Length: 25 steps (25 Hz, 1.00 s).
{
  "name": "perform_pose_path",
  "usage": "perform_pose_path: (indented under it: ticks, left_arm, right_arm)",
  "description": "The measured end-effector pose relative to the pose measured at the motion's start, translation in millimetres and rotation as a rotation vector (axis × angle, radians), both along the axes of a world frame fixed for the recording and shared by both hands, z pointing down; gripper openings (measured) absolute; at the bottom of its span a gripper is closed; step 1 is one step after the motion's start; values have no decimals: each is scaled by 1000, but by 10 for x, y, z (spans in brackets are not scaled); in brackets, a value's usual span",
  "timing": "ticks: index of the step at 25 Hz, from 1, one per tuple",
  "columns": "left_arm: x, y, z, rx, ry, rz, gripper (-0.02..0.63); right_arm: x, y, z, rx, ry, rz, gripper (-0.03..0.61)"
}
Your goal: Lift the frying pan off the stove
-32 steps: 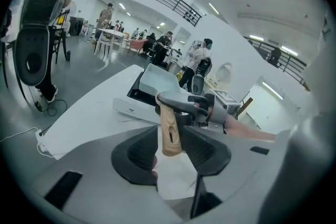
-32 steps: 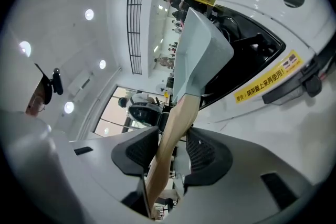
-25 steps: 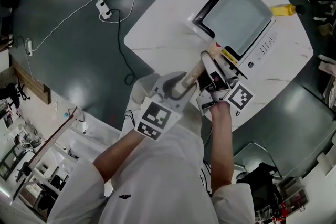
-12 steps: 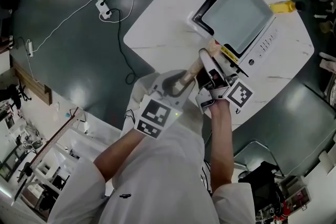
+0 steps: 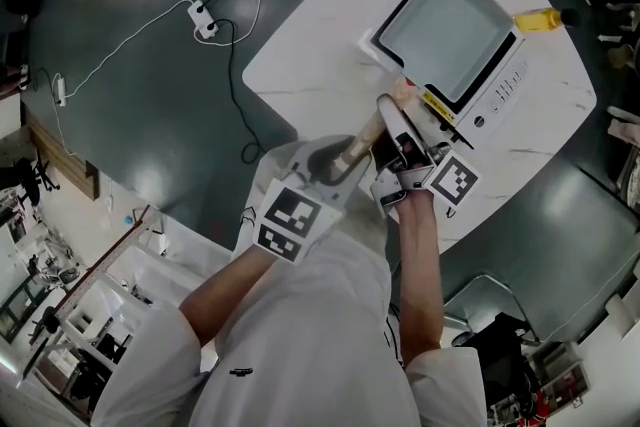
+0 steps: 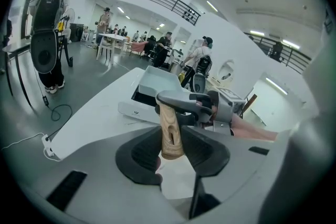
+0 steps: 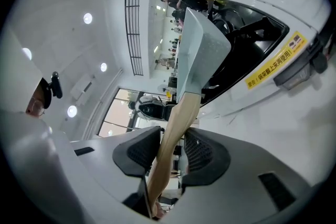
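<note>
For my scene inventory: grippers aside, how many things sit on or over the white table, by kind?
stove: 1
pan: 1
yellow bottle: 1
total: 3

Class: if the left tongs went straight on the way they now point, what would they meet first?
Probably the right tongs, clamped across the wooden handle just ahead, though depth is unclear. The left tongs and the right have both just been closing, that handle between their jaws.
</note>
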<state>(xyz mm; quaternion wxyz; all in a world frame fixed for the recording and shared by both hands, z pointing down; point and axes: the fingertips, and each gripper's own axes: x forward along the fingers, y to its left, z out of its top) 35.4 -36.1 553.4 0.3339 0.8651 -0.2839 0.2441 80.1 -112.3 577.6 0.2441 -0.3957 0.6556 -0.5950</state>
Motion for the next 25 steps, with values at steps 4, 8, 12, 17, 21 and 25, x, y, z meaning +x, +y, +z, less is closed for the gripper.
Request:
perform_pose_path:
  ticks: [4,8,12,17,21,25]
  left_arm:
    - [-62,32,-110,25,6,3,115]
    - [-106,76,-242,46,12,10,115]
    - [-105,106,-409,65,15,22,115]
    - [-90,130,-709,99,22,53,115]
    - [-67,143,-955,118,33,67,115]
    - [-32,150,-1218,146,48,80,115]
  right_arm:
    - [-55,37,-115,5,-5,6,133]
    - [-104,66,-279,24,17,-5,133]
    - [-96,98,-455,38,8,3,133]
    - [-52,138,-764,63,20,22,133]
    - [-13,160,-1020,81,22,42,134]
    - [44,177,-1290,111,19,66,135]
